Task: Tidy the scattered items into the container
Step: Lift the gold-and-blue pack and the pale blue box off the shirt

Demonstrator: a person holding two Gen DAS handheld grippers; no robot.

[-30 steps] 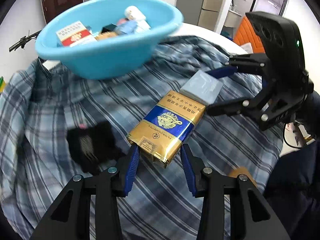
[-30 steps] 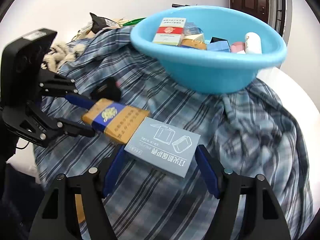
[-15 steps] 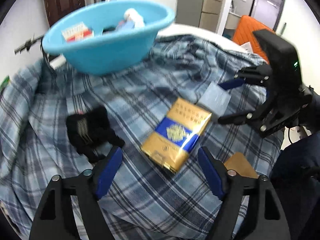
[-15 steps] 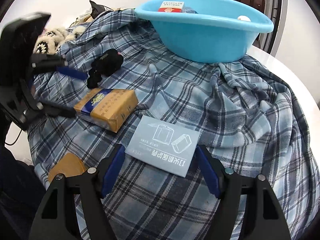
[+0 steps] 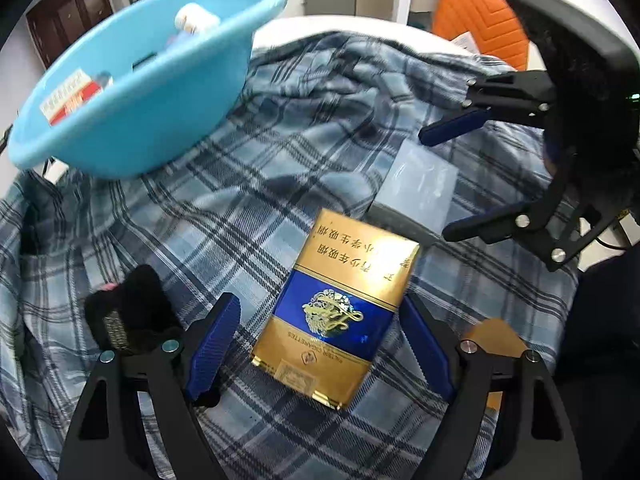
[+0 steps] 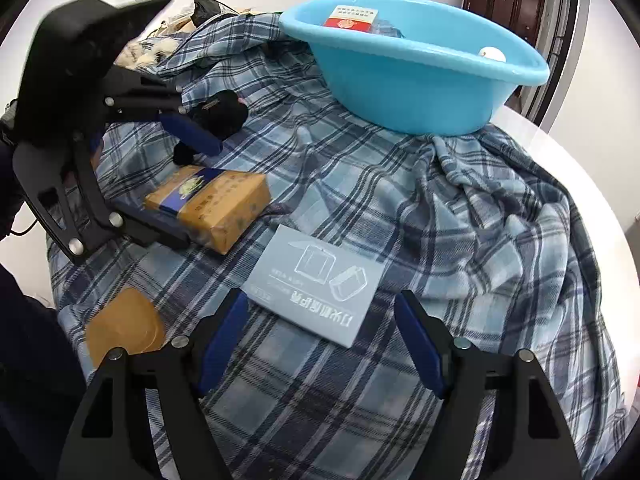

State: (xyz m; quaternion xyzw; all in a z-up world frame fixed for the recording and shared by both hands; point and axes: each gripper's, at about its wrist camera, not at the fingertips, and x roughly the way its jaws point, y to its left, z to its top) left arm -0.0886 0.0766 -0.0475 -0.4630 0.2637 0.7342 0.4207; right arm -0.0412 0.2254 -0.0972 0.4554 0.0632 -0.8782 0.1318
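The blue fingers (image 5: 218, 344) of the left gripper (image 5: 320, 350) stand wide apart, having just been opening, with the gold-and-blue cigarette pack (image 5: 340, 308) lying flat on the plaid cloth (image 5: 248, 200) between them; neither pad presses on it. The right gripper (image 6: 320, 344) also has its fingers parted, straddling the near end of the pale blue flat box (image 6: 320, 292), which lies on the cloth with gaps on both sides. In the left wrist view the blue basin (image 5: 160, 92) sits at about ten o'clock from the pack, tilted on the cloth, holding a red-and-white carton (image 5: 68, 100) and a white bottle (image 5: 196, 20). A black furry item (image 5: 128, 312) lies just at nine o'clock of the pack, beside the left finger. A tan flat piece (image 6: 124, 324) rests at about eight o'clock from the pale box in the right wrist view
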